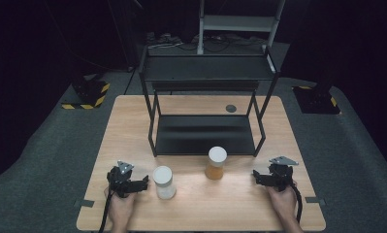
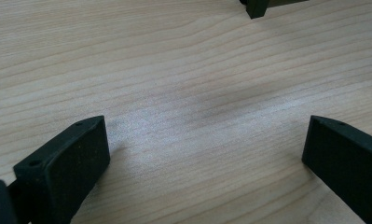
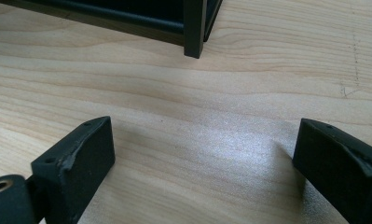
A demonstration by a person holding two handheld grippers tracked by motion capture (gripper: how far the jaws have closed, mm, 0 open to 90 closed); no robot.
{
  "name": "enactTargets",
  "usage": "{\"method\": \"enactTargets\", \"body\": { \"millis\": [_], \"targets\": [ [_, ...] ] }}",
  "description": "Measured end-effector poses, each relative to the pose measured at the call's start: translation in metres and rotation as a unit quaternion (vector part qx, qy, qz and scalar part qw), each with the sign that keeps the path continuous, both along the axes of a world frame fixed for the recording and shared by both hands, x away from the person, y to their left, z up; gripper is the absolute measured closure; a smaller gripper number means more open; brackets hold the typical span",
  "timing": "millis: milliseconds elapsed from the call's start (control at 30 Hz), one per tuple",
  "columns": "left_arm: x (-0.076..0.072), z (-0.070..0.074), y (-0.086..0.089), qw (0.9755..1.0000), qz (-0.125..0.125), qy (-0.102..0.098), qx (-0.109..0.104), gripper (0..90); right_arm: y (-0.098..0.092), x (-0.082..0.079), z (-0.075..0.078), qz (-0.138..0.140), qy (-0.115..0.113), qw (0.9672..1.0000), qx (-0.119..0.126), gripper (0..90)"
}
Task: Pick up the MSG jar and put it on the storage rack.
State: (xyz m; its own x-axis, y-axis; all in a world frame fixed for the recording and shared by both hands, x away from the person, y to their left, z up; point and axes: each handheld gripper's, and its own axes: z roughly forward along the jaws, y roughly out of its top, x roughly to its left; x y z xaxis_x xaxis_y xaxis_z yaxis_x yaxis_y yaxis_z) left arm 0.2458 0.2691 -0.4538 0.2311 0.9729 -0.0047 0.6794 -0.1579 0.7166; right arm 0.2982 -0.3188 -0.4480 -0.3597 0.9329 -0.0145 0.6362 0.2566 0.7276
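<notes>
Both tongs rest wide apart and empty on the wooden surface [image 1: 133, 121], with two jars standing between them.

From the left in the high view: the left tongs [image 1: 141, 183] sit near the front left corner, held by a hand [image 1: 119, 208], and the left gripper view shows the jaws spread wide over bare wood with nothing between them. Just beside them stands a white-lidded jar with pale contents [image 1: 164, 182], upright and untouched. Next, a little farther back, stands a white-lidded jar with amber contents [image 1: 216, 163], upright, close in front of the black two-tier shelf rack [image 1: 205, 73]. At the far right, the right tongs [image 1: 257, 175], held by the other hand [image 1: 283, 199], are well apart from the amber jar; the right gripper view shows the jaws also wide and empty, with a rack leg [image 3: 194, 28] ahead of them.
</notes>
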Motion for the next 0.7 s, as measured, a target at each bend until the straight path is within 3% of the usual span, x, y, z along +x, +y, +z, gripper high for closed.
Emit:
{"method": "enactTargets", "body": {
  "millis": [433, 700],
  "targets": [
    [0.0, 0.001, 0.001, 1.0, -0.003, 0.001, 0.001, 0.6, 0.0, 0.0, 0.0, 0.0, 0.0, 1.0, 0.0, 4.8],
    [0.0, 0.011, 0.004, 0.9994, -0.021, 0.025, 0.013, 0.5, 0.0, 0.0, 0.0, 0.0, 0.0, 1.0, -0.001, 4.9]
  ]
}}
